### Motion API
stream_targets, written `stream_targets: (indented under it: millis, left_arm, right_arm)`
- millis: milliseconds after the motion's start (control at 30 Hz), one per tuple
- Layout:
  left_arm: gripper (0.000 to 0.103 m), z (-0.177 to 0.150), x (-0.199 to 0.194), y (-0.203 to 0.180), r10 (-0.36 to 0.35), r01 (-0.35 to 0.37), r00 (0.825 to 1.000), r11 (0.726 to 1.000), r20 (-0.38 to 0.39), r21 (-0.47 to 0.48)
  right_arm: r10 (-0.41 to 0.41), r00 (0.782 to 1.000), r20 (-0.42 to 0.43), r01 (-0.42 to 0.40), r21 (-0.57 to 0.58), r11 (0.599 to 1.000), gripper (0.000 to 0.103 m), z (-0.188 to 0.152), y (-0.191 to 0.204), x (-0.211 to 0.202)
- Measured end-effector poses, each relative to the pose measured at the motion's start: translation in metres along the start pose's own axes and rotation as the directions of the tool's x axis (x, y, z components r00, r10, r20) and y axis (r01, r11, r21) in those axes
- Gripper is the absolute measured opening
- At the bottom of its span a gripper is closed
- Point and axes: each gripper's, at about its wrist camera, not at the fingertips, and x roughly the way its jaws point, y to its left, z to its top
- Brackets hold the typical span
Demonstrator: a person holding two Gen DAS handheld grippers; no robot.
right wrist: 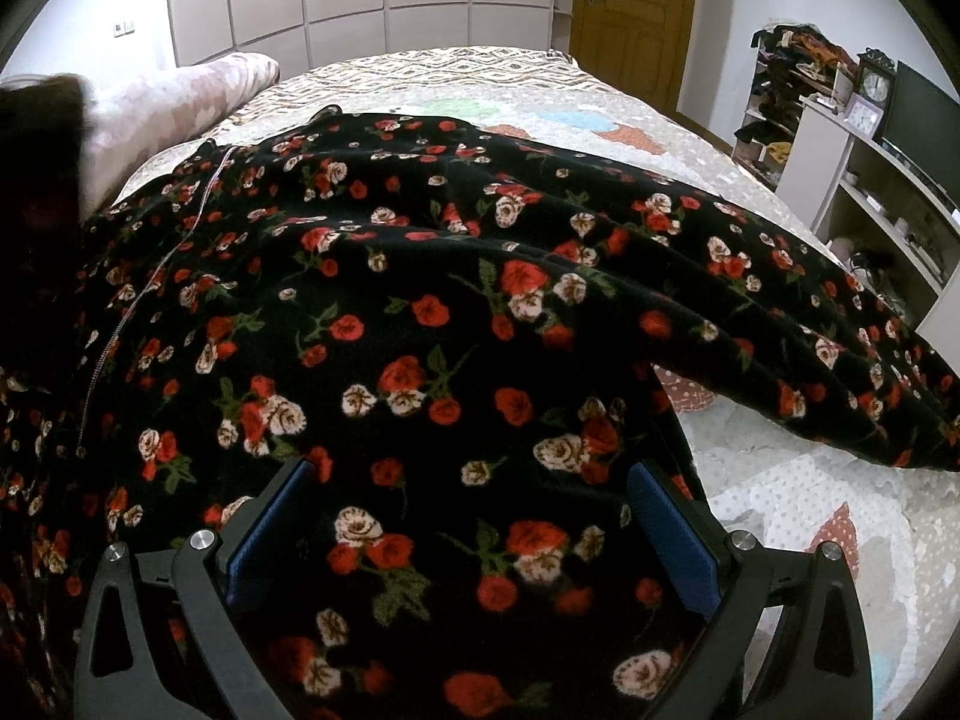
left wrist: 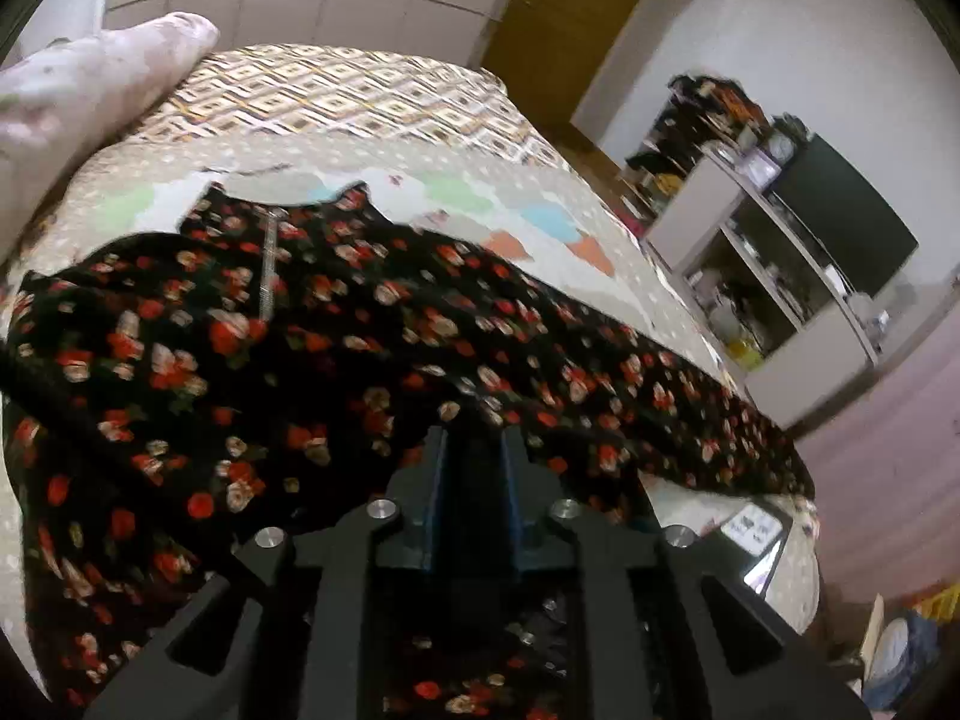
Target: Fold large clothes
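Fingers of the left gripper (left wrist: 474, 420) are pressing together on a fold of the black floral dress (left wrist: 240, 360), the tool angling down toward the bed (left wrist: 372, 162) with cloth bunching over and under its frame. Spreading wide, the right gripper (right wrist: 474, 516) is hovering low and level over the dress (right wrist: 420, 300), its blue pads (right wrist: 666, 522) sitting either side of the fabric without pinching it. Beyond both tools the dress is lying across the patterned bedspread, its zipper (right wrist: 144, 288) running toward the pink pillow (right wrist: 198, 90), with a white shelf unit (right wrist: 870, 180) and a wooden door (right wrist: 630, 12) standing further off.
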Motion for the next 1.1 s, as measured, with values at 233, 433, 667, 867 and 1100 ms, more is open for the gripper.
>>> stream_targets:
  millis: [233,433,667,867,1100]
  left_arm:
    - [0.051,-0.028,-0.043,0.011,0.035,-0.037,0.998,0.999,0.043,0.03]
    - [0.069,-0.062,-0.107,0.066,0.238,-0.235,0.957,0.971,0.166,-0.042]
    - [0.069,-0.101,-0.126,0.159,0.403,-0.366,0.903,0.903,0.149,-0.226]
    - [0.069,-0.103,-0.11,0.2,0.398,-0.348,0.91,0.884,0.113,-0.311]
    - [0.069,-0.073,-0.111,0.207,0.406,-0.339,0.901,0.878,0.152,-0.337]
  right_arm:
    - [-0.004,1.0,-0.003,0.004,-0.003,1.0,0.103,0.0,0.0,0.002]
    - [0.026,0.999,-0.034,-0.027,-0.018,0.999,0.103,0.005,-0.003,0.006]
    - [0.125,0.992,-0.012,-0.125,0.001,0.992,0.087,0.018,-0.015,-0.029]
    - [0.227,0.974,-0.018,-0.227,0.004,0.974,0.085,0.05,0.014,-0.035]
    - [0.163,0.97,-0.179,-0.166,0.0,0.986,0.03,0.059,0.044,0.015]
